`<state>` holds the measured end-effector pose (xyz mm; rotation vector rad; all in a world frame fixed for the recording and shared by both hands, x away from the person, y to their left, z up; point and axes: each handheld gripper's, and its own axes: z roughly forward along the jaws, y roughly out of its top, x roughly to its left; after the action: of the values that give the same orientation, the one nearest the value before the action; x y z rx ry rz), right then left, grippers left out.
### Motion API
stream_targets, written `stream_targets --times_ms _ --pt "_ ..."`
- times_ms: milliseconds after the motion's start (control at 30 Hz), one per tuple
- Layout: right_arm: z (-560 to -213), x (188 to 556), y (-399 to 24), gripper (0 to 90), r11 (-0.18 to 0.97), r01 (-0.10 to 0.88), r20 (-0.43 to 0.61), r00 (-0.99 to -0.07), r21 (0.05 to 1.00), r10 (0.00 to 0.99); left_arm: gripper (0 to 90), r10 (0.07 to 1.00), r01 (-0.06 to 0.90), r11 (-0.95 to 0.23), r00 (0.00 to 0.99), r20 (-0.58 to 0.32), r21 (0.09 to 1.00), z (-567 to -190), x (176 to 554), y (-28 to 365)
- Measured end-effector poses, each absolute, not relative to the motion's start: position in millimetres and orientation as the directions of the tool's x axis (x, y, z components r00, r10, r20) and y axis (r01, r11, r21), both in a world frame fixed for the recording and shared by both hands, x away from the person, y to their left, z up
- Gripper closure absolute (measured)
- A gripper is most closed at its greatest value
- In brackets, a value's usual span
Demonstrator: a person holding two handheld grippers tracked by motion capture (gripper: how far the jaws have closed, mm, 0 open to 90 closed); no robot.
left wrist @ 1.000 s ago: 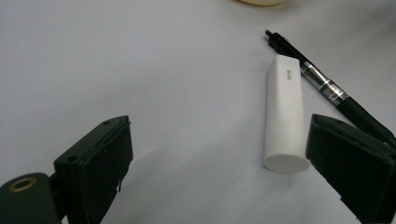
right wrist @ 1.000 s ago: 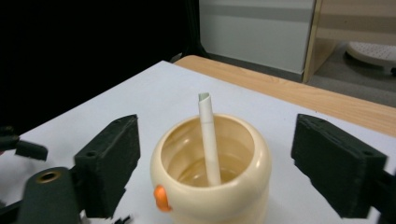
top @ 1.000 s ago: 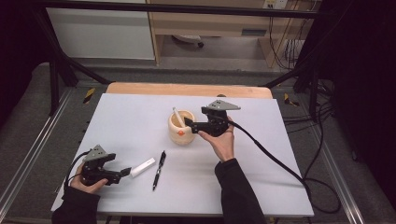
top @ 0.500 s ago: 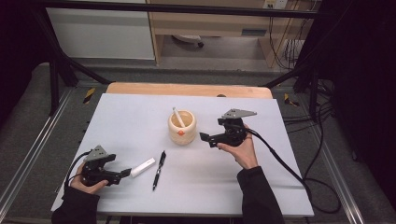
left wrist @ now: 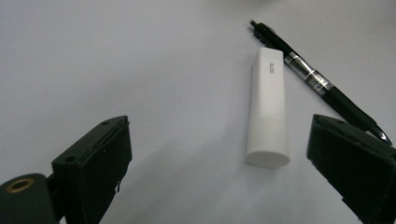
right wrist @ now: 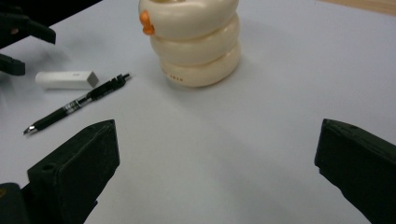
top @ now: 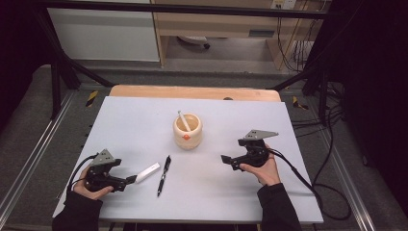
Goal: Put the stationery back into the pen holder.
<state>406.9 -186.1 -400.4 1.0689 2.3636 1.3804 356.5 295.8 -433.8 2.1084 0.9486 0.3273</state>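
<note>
- White tube (top: 147, 172) lies flat on the grey table top (top: 269, 125), near the front left; its near end sits just ahead of the left gripper (top: 129, 180), between the two jaw tips as seen in the left gripper view, where the tube (left wrist: 268, 112) touches neither pad; small lettering on its upper face, too small to read
- Left gripper: jaws apart, nothing between the pads; held low over the table in the person's left hand (top: 89, 185); cable trails off behind it
- Black pen (top: 163, 174) lies just right of the tube, roughly parallel to it; in the left gripper view the pen (left wrist: 322, 84) appears to touch the tube's far end, contact not certain
- Cream ringed cup (top: 187, 131) stands upright near the table's middle, well apart from tube and pen; an orange mark on its front; a white stick (top: 183, 120) leans inside it
- Right gripper (top: 225, 160): jaws have just been opening and stand wide apart, nothing between them; held in the right hand (top: 262, 166), right of the cup and clear of it; the right gripper view looks across bare table toward the cup (right wrist: 196, 42), pen and tube
</note>
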Motion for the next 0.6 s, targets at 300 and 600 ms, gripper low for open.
stream_targets --times_ms 300,600 --pt "-419.0 391.8 -199.0 0.8 0.333 0.503 0.172 -0.718 0.798 0.675 7.4 0.703 0.533 -0.510 0.710 -0.029 0.676 -420.8 360.0 279.2" --pt "-422.8 384.4 -209.5 1.5 0.338 0.505 0.167 -0.716 0.794 0.677 15.0 0.659 0.532 -0.611 0.752 0.006 0.586 -413.2 368.0 258.5"
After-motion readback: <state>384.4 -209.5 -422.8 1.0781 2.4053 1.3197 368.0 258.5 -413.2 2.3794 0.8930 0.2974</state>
